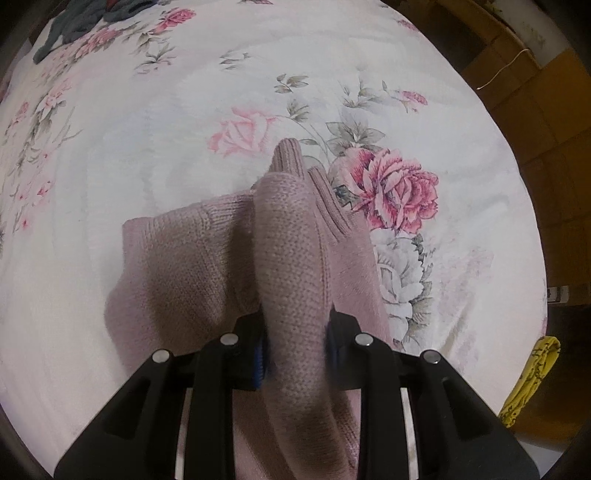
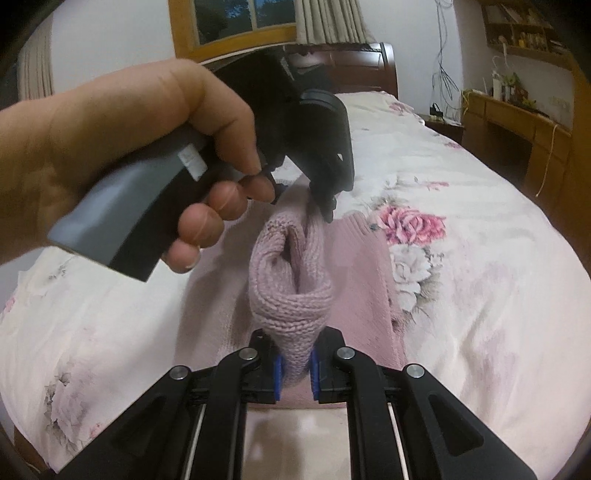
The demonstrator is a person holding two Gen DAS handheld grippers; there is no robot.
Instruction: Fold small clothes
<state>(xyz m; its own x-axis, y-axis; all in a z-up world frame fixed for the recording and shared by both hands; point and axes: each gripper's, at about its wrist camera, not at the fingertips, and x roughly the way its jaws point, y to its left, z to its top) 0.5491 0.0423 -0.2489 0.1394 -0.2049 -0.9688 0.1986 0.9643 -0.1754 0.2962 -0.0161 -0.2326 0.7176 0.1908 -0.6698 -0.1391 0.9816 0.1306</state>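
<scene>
Step in hand: I judged this the middle of a fold, with part of the pink knit sweater [image 1: 295, 251] lifted off the bed [image 1: 147, 147] and the rest lying on the floral cover.
Left tool [image 1: 297, 350]: it was narrowed on a thick bunch of the sweater's knit, with blue pads pressing from both sides.
Right tool [image 2: 295, 373]: it was also pinched on a rolled ridge of the same sweater, the fold standing up just ahead of it at 12 o'clock.
My left hand [image 2: 129, 158]: in the right wrist view it held the other tool's grey handle at 10 o'clock, its tip biting the knit further along the same ridge.
Sweater position: near the bed's edge closest to me; a ribbed cuff pointed toward 12 o'clock in the left view, beside a printed rose at 2 o'clock.
Next move: I thought both tools should carry the lifted edge across together, level, and lay it flat before letting go; uneven pull would twist the knit.
Other clothes: a dark garment [image 1: 81, 22] lay at 11 o'clock, well apart.
Containers: I saw 0 baskets or boxes for clothes.
</scene>
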